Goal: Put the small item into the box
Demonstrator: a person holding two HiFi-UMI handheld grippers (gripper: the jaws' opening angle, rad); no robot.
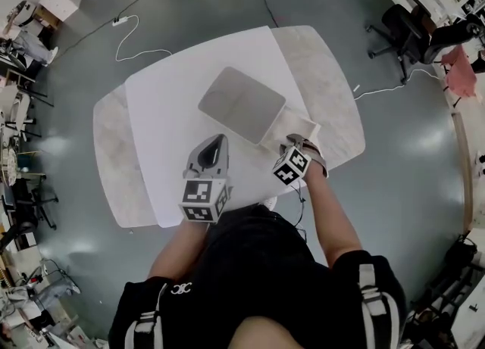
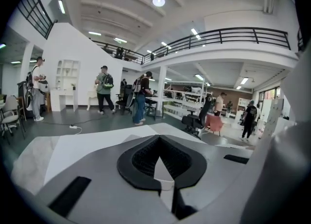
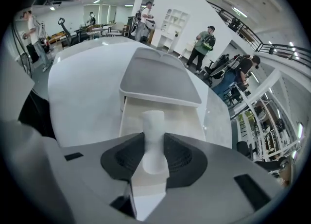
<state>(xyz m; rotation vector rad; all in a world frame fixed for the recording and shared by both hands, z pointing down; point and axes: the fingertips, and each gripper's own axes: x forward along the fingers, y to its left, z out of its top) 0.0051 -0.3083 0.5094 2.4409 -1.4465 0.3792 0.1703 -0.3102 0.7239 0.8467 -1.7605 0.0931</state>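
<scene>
1. The right gripper has its jaws closed on the small item, a short white tube with a round end.
2. The black pads press on the small item from both sides, and its far end sticks out past them.
3. The small item hangs over the open box, a pale box with low walls. I cannot tell if it touches the bottom.
4. The box sits on the white surface, near the edge by the person.
5. A flat grey tray lies right at the far side of the box.
6. The left gripper is well apart from the box, out over the white surface. Its jaws are closed with the tips together, and nothing is in them.
7. Far behind, people stand in a big room with office chairs.
</scene>
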